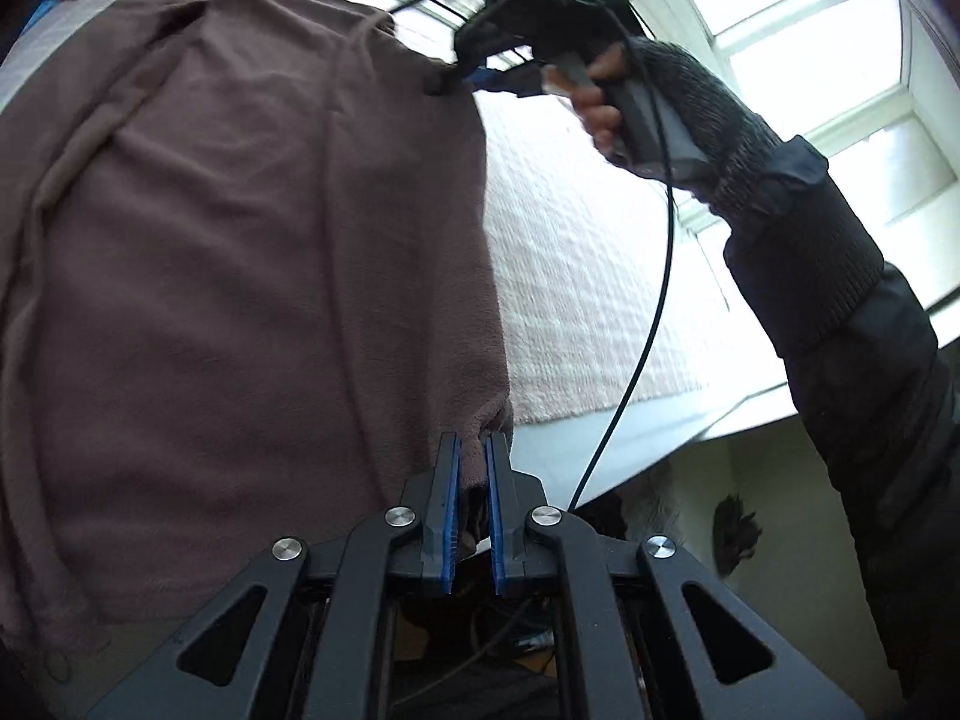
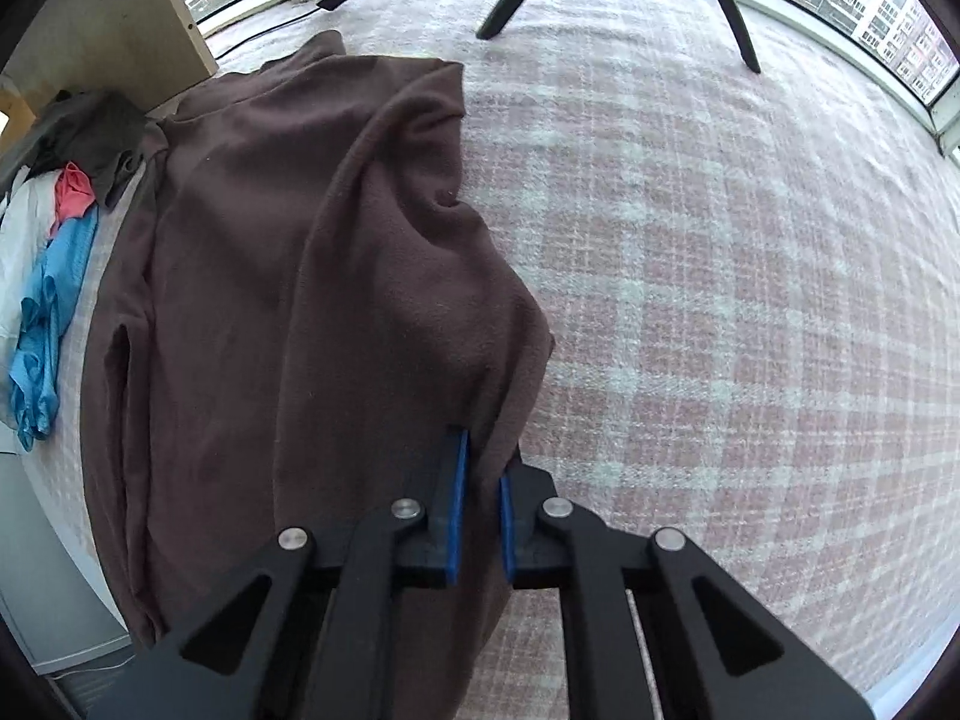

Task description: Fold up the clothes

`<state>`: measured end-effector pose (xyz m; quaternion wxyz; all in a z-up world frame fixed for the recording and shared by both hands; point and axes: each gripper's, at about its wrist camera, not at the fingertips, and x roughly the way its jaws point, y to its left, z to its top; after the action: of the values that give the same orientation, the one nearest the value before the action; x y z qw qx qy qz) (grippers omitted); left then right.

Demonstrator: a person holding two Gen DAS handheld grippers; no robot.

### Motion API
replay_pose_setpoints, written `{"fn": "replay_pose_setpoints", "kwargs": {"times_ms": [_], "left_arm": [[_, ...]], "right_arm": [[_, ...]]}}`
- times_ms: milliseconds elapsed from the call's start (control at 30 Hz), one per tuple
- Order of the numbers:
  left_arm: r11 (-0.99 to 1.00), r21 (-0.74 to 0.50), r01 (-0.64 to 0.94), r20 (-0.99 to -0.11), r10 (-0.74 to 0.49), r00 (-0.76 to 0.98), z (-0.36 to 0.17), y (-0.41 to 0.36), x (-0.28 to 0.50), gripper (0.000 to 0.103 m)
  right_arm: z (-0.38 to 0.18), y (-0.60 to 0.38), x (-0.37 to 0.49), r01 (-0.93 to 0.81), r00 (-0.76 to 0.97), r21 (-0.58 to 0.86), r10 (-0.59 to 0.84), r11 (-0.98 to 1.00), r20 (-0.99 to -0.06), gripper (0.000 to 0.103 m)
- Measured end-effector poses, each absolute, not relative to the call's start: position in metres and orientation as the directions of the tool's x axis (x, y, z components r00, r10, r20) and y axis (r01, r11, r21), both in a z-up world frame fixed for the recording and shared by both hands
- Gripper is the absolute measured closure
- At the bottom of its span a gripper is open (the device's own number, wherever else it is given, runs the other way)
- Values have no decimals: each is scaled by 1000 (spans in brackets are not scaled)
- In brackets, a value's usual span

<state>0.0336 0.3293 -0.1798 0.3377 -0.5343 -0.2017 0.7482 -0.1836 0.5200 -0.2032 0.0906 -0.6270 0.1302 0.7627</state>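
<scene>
One bed [image 2: 720, 300], plaid-covered, carries one brown fleece garment [image 2: 270, 300] along its left part, long axis running away from both cameras toward the window, right edge lifted into a ridge. Two hand-held grippers pinch that same right edge: right hand-held gripper [image 2: 480, 474] and left hand-held gripper [image 1: 474, 474], each with blue pads closed on fabric, so the spread cloth lies left of both.

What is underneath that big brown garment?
The brown garment lies spread on a pink-and-white checked cover, which shows bare beside it. Both the left gripper and right gripper pinch its edge. Whatever lies directly beneath the cloth is covered.
</scene>
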Motion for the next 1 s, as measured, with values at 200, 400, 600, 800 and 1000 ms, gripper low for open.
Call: {"fn": "replay_pose_setpoints", "kwargs": {"times_ms": [200,400,600,800,1000], "left_arm": [[-700,-692,-176,-647,710,-279,-193,280,45,96],[-721,-684,-115,-661,678,-321,-202,256,51,96],[-734,-674,-78,-678,657,-330,-209,243,53,96],[-771,-630,-90,-718,623,-311,-218,238,62,93],[-823,-559,-105,-777,564,-279,-202,237,68,83]], "right_arm": [[-172,459,-199,-211,-225,2,47,-977,-973,96],[-178,389,-226,-100,-223,-29,51,-995,-973,96],[-200,340,-249,-13,-195,-70,71,-997,-978,96],[-223,309,-253,59,-159,-126,116,-990,-981,96],[-213,311,-237,83,-161,-70,56,-994,-985,84]]}}
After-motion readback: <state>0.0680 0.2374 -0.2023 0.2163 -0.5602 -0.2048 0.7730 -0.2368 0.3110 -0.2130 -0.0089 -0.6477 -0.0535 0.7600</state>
